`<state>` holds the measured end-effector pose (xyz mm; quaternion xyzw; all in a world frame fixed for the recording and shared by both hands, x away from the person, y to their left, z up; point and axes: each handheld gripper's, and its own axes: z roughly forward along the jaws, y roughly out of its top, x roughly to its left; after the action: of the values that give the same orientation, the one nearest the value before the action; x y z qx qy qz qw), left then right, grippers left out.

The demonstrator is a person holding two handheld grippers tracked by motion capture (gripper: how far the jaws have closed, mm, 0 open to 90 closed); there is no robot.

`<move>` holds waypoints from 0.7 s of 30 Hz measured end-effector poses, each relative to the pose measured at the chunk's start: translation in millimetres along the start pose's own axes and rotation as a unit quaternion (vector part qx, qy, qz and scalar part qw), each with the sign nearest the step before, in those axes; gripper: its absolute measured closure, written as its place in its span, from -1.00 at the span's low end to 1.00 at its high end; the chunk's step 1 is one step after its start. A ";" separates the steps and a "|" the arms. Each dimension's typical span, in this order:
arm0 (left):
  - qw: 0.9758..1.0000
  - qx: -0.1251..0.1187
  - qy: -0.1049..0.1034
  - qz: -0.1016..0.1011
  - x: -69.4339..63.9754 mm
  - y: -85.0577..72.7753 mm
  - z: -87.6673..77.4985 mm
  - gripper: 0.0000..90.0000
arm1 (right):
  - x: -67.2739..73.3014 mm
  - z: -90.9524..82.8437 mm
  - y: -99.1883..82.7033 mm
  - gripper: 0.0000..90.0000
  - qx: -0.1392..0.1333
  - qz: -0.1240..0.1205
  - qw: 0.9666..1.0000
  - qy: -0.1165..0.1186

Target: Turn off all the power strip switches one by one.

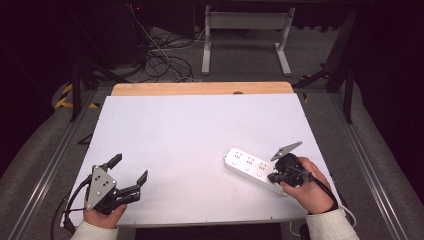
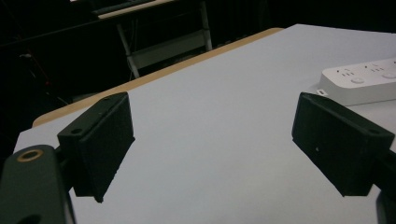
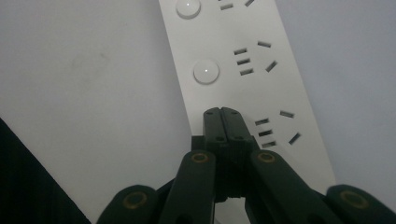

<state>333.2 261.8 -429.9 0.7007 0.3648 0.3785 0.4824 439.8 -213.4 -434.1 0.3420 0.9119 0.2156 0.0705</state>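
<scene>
The right gripper (image 3: 221, 112) has its fingers pressed together, tips resting on the near end of the white plastic power strip (image 3: 243, 60), which lies right of centre on the white bench (image 1: 190, 140); the left gripper (image 1: 131, 172), fingers spread wide and empty, sits well apart at the near left

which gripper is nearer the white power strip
Right. The right gripper is shut, its tips over the power strip; the left gripper is open, well off to the strip's side.
</scene>
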 end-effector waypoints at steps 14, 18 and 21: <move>1.000 -0.001 0.001 0.000 0.0 -0.2 -0.7 -0.70 | -1.8 0.4 -2.9 1.00 -0.008 0.011 1.000 0.006; 1.000 -0.001 0.002 0.001 -0.2 -0.1 -0.7 -0.70 | -1.9 0.7 -3.0 1.00 -0.007 0.016 1.000 0.005; 1.000 -0.002 0.002 0.001 -0.3 -0.1 -0.6 -0.70 | -2.3 1.6 -2.8 1.00 -0.005 0.019 1.000 0.004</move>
<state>332.5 261.8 -430.0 0.6997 0.3642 0.3807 0.4826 440.4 -216.3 -436.8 0.3583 0.9043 0.2230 0.0641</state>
